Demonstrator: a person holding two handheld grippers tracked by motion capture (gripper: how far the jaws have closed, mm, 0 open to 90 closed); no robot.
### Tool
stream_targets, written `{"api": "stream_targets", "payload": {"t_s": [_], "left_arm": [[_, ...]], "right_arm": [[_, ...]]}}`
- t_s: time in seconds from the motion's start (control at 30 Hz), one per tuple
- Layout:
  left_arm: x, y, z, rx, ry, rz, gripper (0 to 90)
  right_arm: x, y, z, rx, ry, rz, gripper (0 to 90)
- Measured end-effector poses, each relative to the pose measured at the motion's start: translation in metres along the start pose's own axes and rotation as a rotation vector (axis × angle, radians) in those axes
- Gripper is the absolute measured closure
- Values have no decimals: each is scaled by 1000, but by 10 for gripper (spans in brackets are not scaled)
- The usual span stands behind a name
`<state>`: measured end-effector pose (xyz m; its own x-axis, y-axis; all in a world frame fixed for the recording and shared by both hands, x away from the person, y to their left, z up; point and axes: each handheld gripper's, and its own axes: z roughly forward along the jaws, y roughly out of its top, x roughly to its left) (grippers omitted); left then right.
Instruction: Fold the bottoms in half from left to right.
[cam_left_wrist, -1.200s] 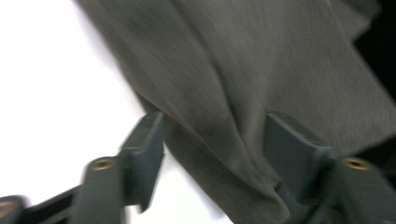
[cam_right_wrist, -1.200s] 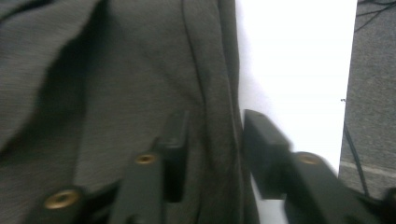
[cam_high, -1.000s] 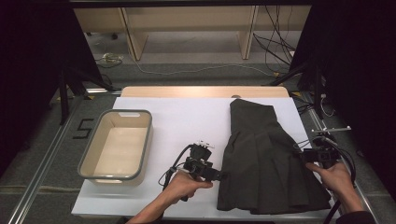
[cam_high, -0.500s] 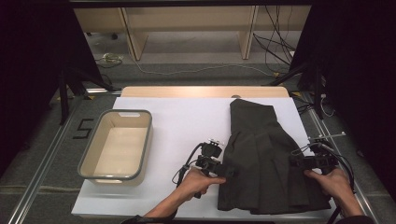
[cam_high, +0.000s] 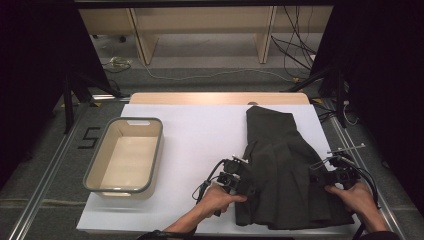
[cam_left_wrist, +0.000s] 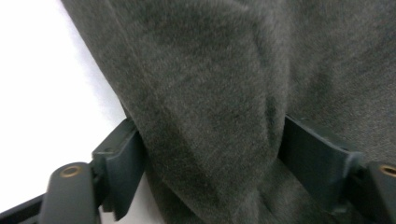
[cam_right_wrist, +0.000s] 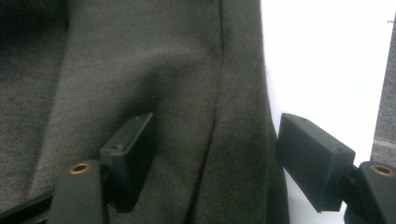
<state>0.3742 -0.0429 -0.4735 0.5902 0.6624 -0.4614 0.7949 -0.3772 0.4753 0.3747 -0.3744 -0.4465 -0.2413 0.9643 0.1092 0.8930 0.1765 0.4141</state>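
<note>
a dark grey skirt lies flat on the right half of the white counter, waist end toward the far edge, well apart from the empty beige tub at the left. the left hand-held gripper sits at the skirt's left hem edge; its jaws have just been closing, with a thick fold of cloth between the 2 pads, though they stand wide and i cannot tell if they pinch it. the right hand-held gripper is at the skirt's right edge, its jaws wide and just opened further, straddling the cloth edge without gripping it.
</note>
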Motion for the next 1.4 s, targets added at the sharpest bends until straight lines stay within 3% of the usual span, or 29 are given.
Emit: {"api": "stream_targets", "payload": {"t_s": [0.13, 0.27, 0.37, 0.43, 0.6, 0.7, 0.77, 1.13, 1.4], "left_arm": [[0, 0, 1, -9, -34, -11, 453], [4, -1, -1, -20, -54, -26, 713], [6, -2, -6, -32, -73, -30, 781], [8, -3, -9, -34, -77, -25, 796], [9, -5, -17, -49, -86, -13, 808], [10, -5, -20, -51, -87, -6, 810], [9, -5, -23, -48, -85, 5, 811], [17, -16, -52, -31, -97, 51, 813], [30, -32, -79, -18, -100, 62, 812]], "right_arm": [[-1, -3, 2, 8, 22, 14, 289], [-2, -5, 5, 30, 26, 28, 336], [-3, -7, 7, 49, 46, 48, 377], [-3, -9, 7, 46, 55, 58, 417], [-3, -14, 4, 59, 105, 99, 656], [1, -16, 4, 71, 131, 102, 760], [6, -17, 4, 77, 122, 91, 794], [36, -30, -3, 98, 163, 79, 811], [64, -35, -7, 94, 185, 31, 811]]}}
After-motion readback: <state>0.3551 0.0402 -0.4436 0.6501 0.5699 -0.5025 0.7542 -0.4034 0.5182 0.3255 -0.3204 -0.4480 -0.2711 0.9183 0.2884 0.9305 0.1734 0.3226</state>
